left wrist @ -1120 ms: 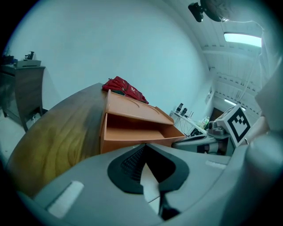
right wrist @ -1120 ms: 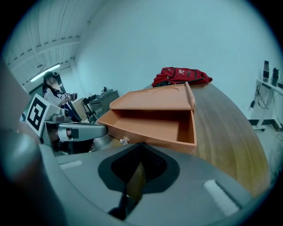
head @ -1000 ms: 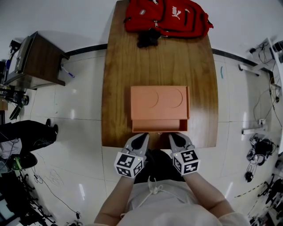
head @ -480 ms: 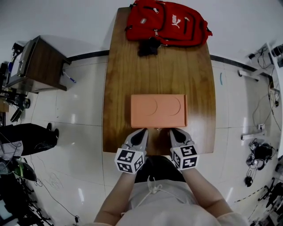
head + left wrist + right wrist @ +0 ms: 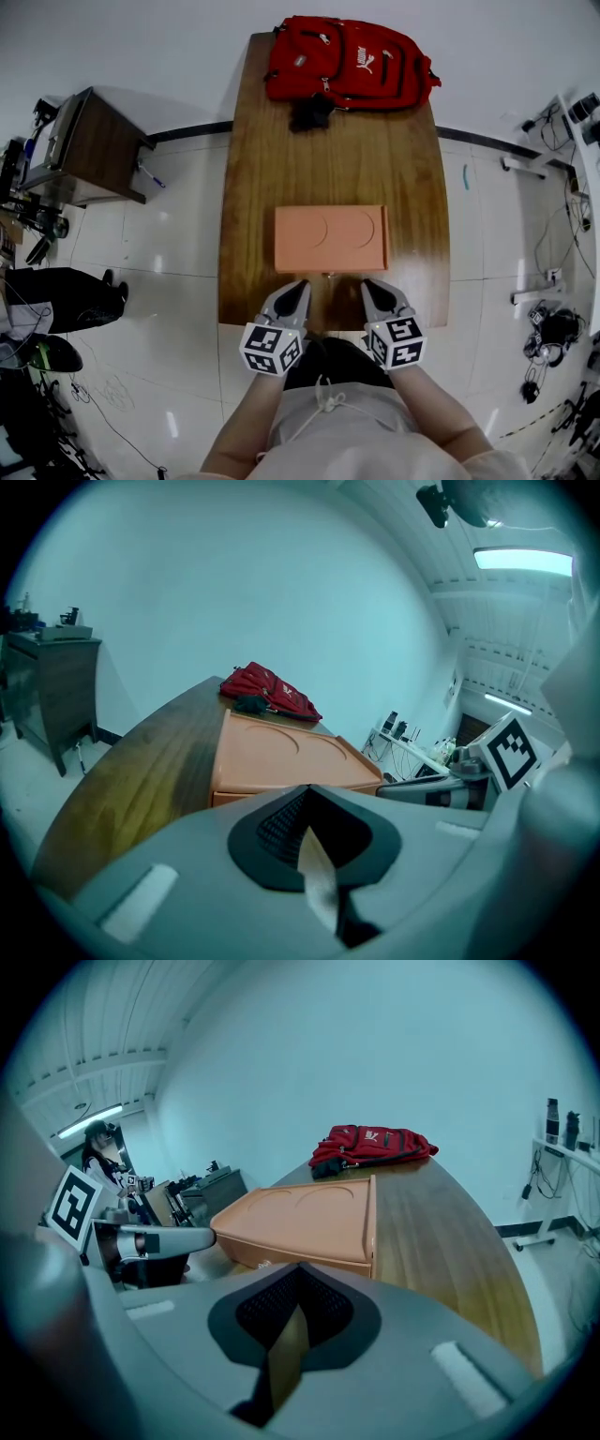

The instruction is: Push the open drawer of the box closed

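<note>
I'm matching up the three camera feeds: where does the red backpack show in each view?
Head view: red backpack at top centre, on the table's far end.
Left gripper view: backpack small, left of centre, beyond the orange box.
Right gripper view: backpack right of centre, beyond the box.
Shared landmark: the orange box, nearer the camera than the backpack in every view.

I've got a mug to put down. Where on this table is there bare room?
The widest bare stretch of the table lies between the orange box and the red backpack with the black item beside it. Narrower strips flank the box. The near edge is crowded: the left gripper and right gripper sit just before the box.
</note>
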Demonstrator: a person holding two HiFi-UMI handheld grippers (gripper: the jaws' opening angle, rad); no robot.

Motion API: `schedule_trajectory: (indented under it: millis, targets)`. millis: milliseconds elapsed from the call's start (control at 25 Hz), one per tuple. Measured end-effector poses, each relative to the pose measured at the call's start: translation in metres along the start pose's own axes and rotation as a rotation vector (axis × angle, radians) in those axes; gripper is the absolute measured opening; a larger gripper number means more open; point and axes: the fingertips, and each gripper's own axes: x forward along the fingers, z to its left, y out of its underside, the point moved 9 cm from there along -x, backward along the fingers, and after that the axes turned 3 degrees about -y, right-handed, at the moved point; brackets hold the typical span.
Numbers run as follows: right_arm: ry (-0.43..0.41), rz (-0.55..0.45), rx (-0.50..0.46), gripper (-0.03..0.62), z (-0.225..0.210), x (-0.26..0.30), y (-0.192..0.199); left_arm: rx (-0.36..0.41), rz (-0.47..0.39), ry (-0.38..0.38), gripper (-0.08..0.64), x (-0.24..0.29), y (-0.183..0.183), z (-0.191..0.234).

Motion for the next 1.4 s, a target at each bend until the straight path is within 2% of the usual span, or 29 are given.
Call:
schedule_trajectory:
  millis: [200, 440, 600, 680, 840, 1120, 1280, 1400]
  targets:
    - [-0.049, -0.092, -0.041, 0.005, 0.013, -0.032, -0.016, 0.037, -0.071, 0.034, 0.006, -0.030, -0.019, -0.023]
    - [-0.080, -0.222, -0.142, 0.005, 0.041, -0.073, -0.030, 0.121, -0.224, 0.039, 0.006, -0.085, -0.046, -0.046]
    - [-0.070, -0.317, -0.236, 0.005, 0.067, -0.108, -0.031, 0.184, -0.288, 0.051, 0.006, -0.125, -0.048, -0.064]
    - [-0.050, -0.331, -0.253, 0.005, 0.082, -0.126, -0.025, 0.226, -0.300, 0.063, 0.006, -0.144, -0.041, -0.073]
    - [-0.023, -0.365, -0.254, 0.005, 0.115, -0.160, -0.001, 0.253, -0.313, 0.084, 0.006, -0.187, -0.022, -0.088]
    - [0.010, -0.402, -0.293, 0.005, 0.184, -0.213, 0.062, 0.273, -0.353, 0.118, 0.006, -0.282, 0.022, -0.108]
    - [0.033, -0.392, -0.286, 0.005, 0.230, -0.250, 0.099, 0.288, -0.363, 0.169, 0.006, -0.336, 0.048, -0.124]
    - [0.034, -0.381, -0.326, 0.005, 0.260, -0.276, 0.128, 0.294, -0.381, 0.188, 0.006, -0.372, 0.069, -0.136]
